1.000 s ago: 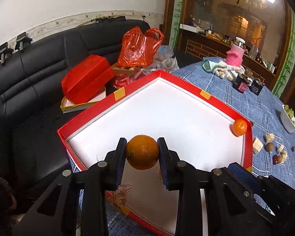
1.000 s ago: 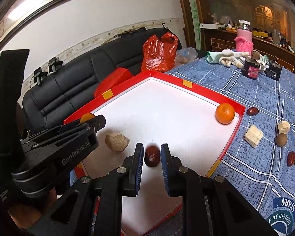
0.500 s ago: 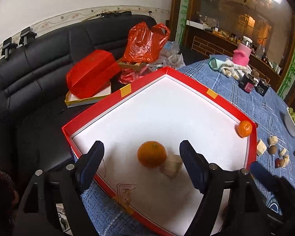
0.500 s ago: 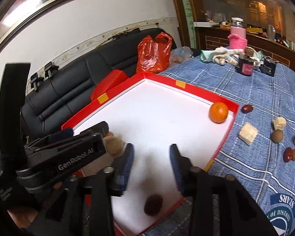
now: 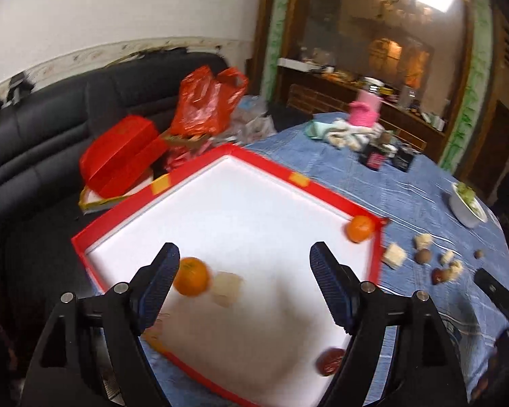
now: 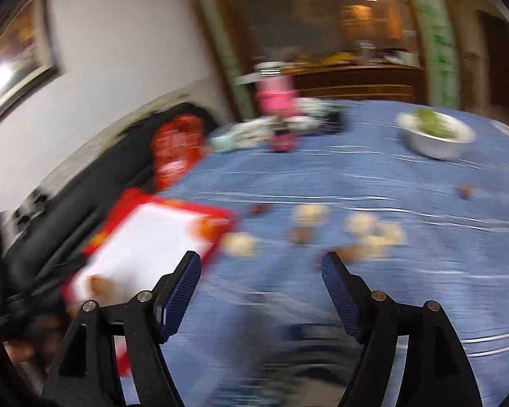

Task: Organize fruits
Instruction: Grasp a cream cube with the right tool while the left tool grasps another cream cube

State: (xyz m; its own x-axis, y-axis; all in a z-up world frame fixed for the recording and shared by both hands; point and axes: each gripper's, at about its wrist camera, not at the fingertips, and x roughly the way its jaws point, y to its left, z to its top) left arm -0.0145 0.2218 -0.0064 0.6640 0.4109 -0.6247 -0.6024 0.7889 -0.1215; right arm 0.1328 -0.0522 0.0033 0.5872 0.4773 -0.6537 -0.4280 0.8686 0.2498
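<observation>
A red-rimmed white tray (image 5: 308,186) lies on the blue tablecloth. In it are an orange (image 5: 190,276) beside a pale chunk (image 5: 226,288), a second orange (image 5: 359,228) in the far right corner, and a dark red fruit (image 5: 329,361) near the front. My left gripper (image 5: 244,257) is open and empty above the tray. My right gripper (image 6: 259,259) is open and empty over the cloth, right of the tray (image 6: 146,240). That view is blurred. Several loose fruits and pale chunks (image 6: 373,234) lie on the cloth ahead of it.
A white bowl of greens (image 6: 436,135) stands at the far right. A pink cup (image 5: 366,110), cloths and dark jars are at the table's back. A black sofa (image 5: 51,118) with red bags (image 5: 207,105) is on the left. More loose fruits (image 5: 424,256) lie right of the tray.
Both grippers opened, dropped their fruit into the tray and drew back. The right gripper has swung right, toward the loose fruits on the cloth.
</observation>
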